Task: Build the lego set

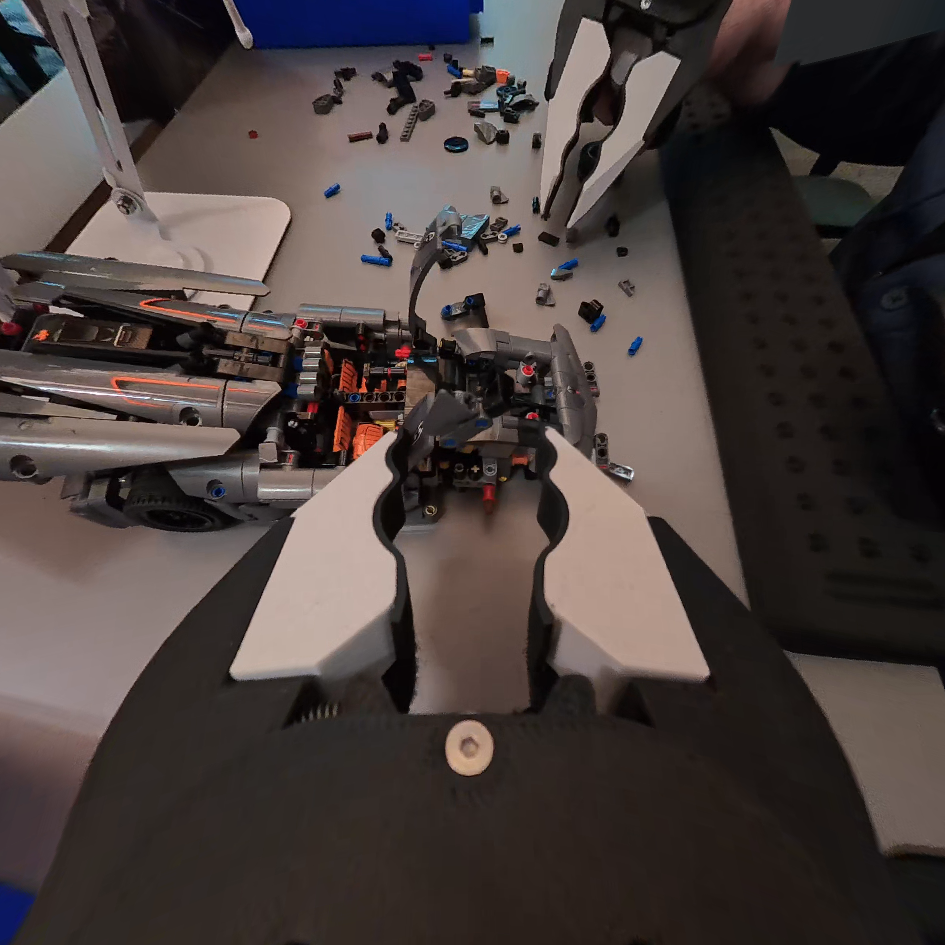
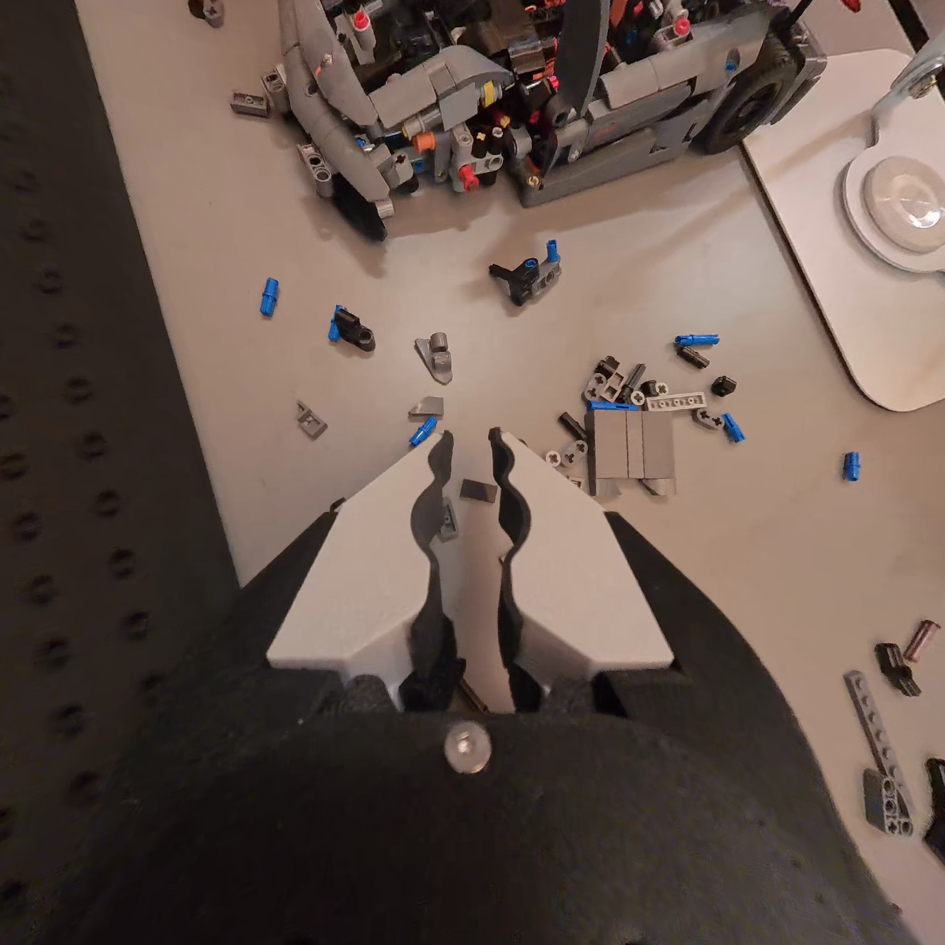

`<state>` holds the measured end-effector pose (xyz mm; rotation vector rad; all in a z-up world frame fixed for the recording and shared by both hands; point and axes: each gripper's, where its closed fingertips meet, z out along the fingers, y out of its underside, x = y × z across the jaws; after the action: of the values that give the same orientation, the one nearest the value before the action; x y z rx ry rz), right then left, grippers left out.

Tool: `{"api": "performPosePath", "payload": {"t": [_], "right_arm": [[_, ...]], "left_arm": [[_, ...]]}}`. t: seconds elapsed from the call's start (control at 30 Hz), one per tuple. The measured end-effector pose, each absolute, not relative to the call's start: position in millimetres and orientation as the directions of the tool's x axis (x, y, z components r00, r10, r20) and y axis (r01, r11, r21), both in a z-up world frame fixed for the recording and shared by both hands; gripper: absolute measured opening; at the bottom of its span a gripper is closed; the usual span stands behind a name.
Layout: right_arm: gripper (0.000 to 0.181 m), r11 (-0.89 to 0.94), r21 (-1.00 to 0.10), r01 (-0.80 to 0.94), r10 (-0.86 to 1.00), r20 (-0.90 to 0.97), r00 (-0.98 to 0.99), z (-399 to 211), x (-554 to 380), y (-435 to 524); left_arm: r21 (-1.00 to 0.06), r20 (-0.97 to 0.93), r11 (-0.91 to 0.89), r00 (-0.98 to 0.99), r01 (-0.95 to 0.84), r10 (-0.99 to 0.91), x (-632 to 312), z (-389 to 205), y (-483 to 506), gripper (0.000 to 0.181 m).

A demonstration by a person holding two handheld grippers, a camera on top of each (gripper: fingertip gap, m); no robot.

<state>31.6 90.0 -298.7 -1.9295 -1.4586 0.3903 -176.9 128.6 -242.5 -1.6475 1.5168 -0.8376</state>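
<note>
The long grey, black and orange lego car (image 1: 317,388) lies on the pale bench (image 1: 153,562). The left gripper (image 1: 468,445) gapes wide at its end. At 12 o'clock, the right gripper (image 2: 470,437) hangs narrow, holding nothing, over loose small lego pieces (image 2: 634,409).

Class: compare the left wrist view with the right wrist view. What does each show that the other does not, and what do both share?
Only the left wrist view shows the car's long rear fins, a blue bin and the right gripper from outside. Only the right wrist view shows a small black tile between that gripper's open fingers. Both show the grey car model, scattered loose pieces and a white stand base.
</note>
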Motion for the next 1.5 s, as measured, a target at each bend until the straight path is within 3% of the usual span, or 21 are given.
{"api": "performPosePath", "payload": {"t": [0.43, 1.03, 1.5], "right_arm": [[0.013, -0.123, -0.662, 0.739, 0.932, 0.178, 0.315, -304, 30, 90], [0.013, -0.14, -0.653, 0.745, 0.925, 0.183, 0.333, -302, 43, 91], [0.016, -0.175, -0.669, 0.723, 0.908, 0.174, 0.381, -298, 57, 99]], "left_arm": [[-0.862, -0.128, 0.057, 0.107, -0.504, -0.986, -173, -238, 134, 0.023], [-0.861, -0.181, 0.102, 0.114, -0.498, -0.977, -149, -237, 128, 0.021], [-0.883, -0.172, 0.093, 0.133, -0.461, -0.976, -156, -235, 135, 0.033]]}}
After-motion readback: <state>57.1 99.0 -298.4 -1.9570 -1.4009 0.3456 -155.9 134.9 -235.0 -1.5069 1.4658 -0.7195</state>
